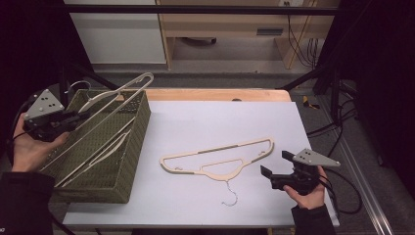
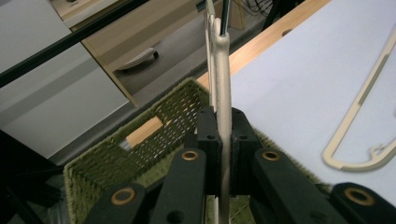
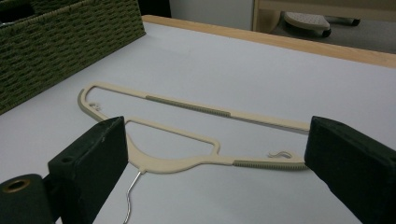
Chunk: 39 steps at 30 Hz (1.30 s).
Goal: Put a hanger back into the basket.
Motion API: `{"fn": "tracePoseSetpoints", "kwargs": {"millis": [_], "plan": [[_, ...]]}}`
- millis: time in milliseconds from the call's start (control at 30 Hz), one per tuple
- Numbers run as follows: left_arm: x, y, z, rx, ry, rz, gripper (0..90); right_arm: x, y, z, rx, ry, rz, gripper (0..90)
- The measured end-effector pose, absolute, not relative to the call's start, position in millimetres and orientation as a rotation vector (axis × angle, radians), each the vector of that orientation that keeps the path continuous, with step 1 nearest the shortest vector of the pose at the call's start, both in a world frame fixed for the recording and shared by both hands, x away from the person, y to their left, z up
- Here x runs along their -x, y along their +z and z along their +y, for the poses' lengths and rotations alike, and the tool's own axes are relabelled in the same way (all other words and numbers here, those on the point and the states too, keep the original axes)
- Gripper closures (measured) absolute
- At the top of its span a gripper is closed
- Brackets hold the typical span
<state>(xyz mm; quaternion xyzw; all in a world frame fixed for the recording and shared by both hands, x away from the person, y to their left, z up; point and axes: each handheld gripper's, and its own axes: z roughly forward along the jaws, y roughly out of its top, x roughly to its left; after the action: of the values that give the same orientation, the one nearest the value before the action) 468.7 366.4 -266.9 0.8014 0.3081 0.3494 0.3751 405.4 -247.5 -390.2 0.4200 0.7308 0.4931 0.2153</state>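
At the left of the high view, the left gripper (image 1: 73, 117) has its black jaws clamped on the bar of a slim cream plastic hanger (image 1: 113, 102). The hanger slants up out of the olive-green woven rectangular basket (image 1: 137, 147), its far end poking past the rim toward the upper middle of the frame; it looks held that way for lifting clear of the others lying inside. In the left gripper view the bar (image 2: 223, 93) runs straight up between the pads, smooth and flat against the basket's coarse weave.

A second cream hanger with a thin wire hook (image 1: 220, 159) lies flat on the pale grey tabletop (image 1: 205, 122), centre of frame. At lower right, the right gripper (image 1: 276, 169) has its jaws wide apart, aimed at that hanger without touching it, seemingly ready to take it.
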Motion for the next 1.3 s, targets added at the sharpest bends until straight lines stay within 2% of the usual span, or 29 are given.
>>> {"fn": "tracePoseSetpoints", "kwargs": {"millis": [400, 767, 933, 1133, 1300], "plan": [[-466, -298, 393, -2.115, 0.914, 0.84, 85.7, -406, -392, -246, -1.162, 1.356, 2.045, 7.2], [-474, -333, 387, -2.229, 0.949, 0.853, 85.6, -407, -394, -244, -1.155, 1.347, 2.058, 7.5], [-477, -359, 386, -2.211, 0.962, 0.884, 85.7, -407, -394, -242, -1.163, 1.352, 2.058, 7.6], [-481, -385, 387, -2.22, 0.913, 0.924, 85.6, -408, -395, -241, -1.161, 1.341, 2.065, 7.6], [-483, -390, 389, -2.296, 0.821, 0.939, 84.3, -408, -396, -241, -1.158, 1.34, 2.068, 7.8]]}}
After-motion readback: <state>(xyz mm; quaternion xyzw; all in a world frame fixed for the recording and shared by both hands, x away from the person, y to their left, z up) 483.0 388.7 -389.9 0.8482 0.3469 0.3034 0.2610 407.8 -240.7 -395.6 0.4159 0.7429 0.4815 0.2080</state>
